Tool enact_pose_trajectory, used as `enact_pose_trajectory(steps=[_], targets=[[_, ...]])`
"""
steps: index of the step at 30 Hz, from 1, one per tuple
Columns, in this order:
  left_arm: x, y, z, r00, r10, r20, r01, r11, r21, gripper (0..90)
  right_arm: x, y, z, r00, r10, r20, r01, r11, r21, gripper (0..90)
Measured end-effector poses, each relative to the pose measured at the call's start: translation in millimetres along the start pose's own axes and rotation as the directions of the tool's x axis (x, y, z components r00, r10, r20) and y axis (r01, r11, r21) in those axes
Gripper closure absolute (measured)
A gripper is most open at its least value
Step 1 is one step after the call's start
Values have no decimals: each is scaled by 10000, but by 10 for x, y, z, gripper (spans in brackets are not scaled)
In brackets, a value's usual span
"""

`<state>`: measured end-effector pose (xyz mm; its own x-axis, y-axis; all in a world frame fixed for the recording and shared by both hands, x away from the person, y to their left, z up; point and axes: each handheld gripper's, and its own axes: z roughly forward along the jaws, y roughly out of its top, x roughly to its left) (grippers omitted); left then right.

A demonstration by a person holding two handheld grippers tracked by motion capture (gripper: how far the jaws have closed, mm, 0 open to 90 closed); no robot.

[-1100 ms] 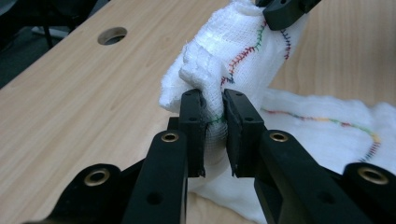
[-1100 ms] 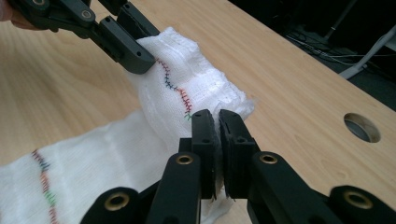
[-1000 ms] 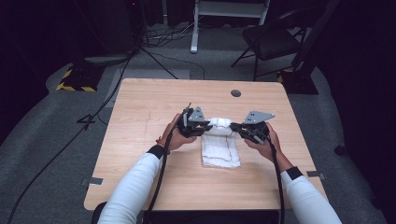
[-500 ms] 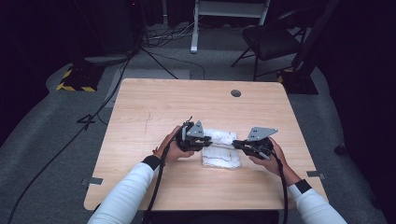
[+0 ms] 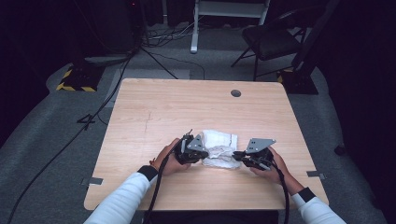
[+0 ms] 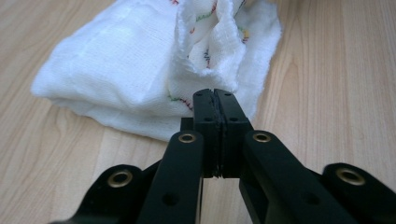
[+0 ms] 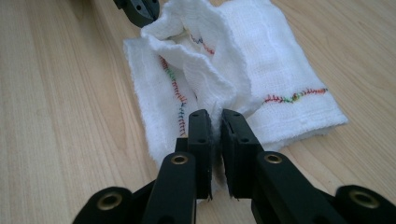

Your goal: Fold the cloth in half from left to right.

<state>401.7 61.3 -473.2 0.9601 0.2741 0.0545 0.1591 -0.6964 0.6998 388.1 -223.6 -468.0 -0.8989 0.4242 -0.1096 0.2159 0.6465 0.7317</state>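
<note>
Item: white cloth (image 5: pixel 219 149) with multicoloured stitched lines, lying partly folded on the near middle of the wooden desk (image 5: pixel 154 112), between the two hands.

Left tongs (image 6: pixel 215 100) — jaws together, having just been closing, pinching an edge of the cloth at its left end. Right tongs (image 7: pixel 215 122) — jaws nearly together, having just eased open slightly, a fold of the same cloth still clamped between the pads at its right end. Both sat low, close to the desk surface.

Step in hand, as judged: folding the cloth by carrying a held edge over the flat part. To do it well, both tongs should travel together at the same height so that the edge stays straight and taut, line the edge up with the stitched border beneath, lay it down flat, and only then let go. The bunched ruffle in the middle would need pulling smooth first.

Count: cloth — one; tongs — two; hands — two; desk — one.
</note>
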Motion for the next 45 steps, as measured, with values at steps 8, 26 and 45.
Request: enact_pose_trajectory(steps=[8, 26, 45], targets=[[-22, -52, 32, 9999, -44, 123, 41, 9997, 258, 890, 8, -126, -15, 9997, 216, -106, -215, 9997, 118, 805], [-54, 65, 81, 9972, -698, -274, 693, 9975, -164, 426, 52, -205, -43, 9996, 267, 115, -269, 9994, 235, 758], [-186, -72, 89, 9974, 494, -520, -445, 9947, 922, 854, 110, -254, 26, 9997, -187, 152, 179, 9983, 563, 865]])
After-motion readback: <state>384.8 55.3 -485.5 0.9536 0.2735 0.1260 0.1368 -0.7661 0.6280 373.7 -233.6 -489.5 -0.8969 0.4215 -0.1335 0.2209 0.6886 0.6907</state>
